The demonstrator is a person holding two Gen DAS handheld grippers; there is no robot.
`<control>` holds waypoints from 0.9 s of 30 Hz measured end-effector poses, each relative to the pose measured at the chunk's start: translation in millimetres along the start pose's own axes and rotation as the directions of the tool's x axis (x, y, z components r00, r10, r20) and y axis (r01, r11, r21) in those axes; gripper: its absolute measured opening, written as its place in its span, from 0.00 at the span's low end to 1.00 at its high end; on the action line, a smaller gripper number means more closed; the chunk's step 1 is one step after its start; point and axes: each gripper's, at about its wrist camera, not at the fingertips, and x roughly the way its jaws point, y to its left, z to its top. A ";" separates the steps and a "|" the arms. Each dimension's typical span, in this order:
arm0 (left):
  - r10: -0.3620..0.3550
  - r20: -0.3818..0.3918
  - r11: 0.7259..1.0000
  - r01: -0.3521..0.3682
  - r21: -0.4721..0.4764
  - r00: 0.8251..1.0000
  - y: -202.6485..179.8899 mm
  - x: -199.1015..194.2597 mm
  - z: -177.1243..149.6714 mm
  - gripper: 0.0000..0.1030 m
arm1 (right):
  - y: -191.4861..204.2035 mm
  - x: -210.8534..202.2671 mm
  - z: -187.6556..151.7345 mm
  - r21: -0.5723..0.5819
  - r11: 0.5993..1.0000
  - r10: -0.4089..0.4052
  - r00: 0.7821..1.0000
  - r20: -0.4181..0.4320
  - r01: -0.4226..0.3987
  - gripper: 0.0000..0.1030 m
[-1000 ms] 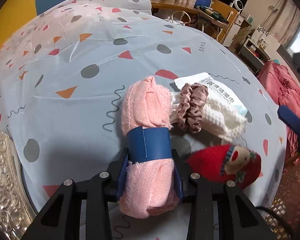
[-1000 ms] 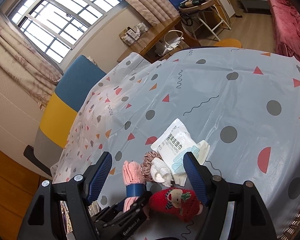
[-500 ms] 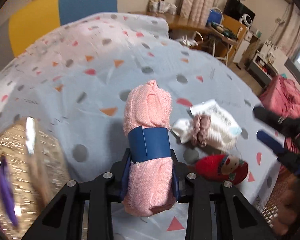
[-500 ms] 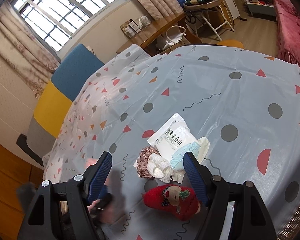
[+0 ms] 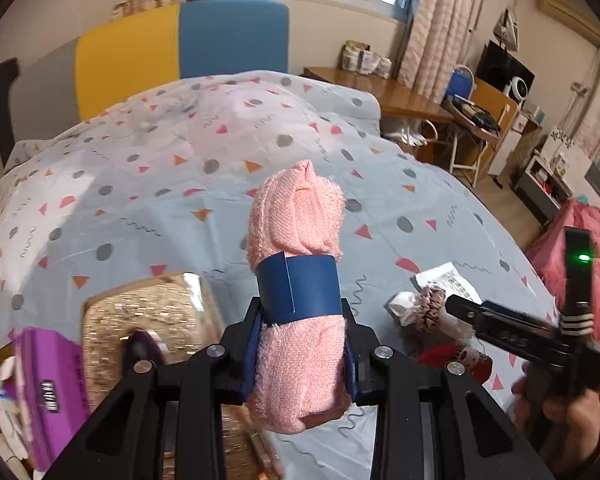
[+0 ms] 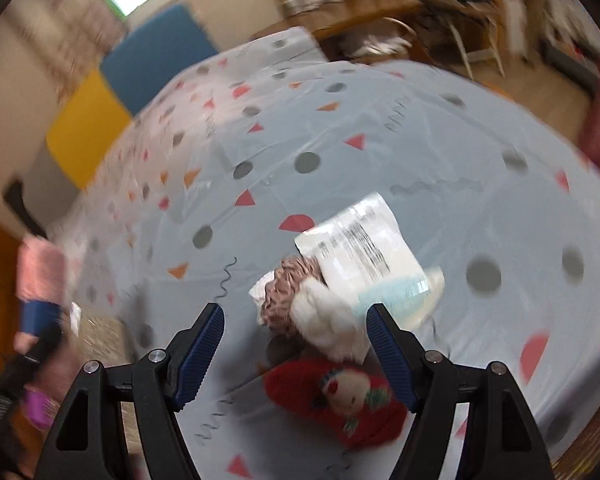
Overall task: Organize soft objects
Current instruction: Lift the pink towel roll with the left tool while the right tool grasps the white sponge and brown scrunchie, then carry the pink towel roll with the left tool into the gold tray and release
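- Pink rolled towel [image 5: 298, 300], wrapped in a blue band [image 5: 298, 288], is clamped upright between the fingers of the left gripper [image 5: 300, 356], held above the table [image 5: 140, 200] beside a gold tray [image 5: 148, 320].
- Right gripper [image 6: 296, 344] hovers with its blue pads [image 6: 388, 350] spread wide above the red plush toy [image 6: 340, 396], white cloth [image 6: 332, 320] and brown scrunchie [image 6: 284, 292].
- White packet [image 6: 364, 248] lies just behind them.
- Right view is blurred; the toy is partly hidden in the left view.
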 end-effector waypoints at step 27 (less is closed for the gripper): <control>0.076 0.142 0.979 -0.047 -0.199 0.987 97.9 -89.6 -16.7 0.33 | 87.3 84.6 -35.0 -0.495 0.867 -0.174 0.966 -0.189 0.059 0.35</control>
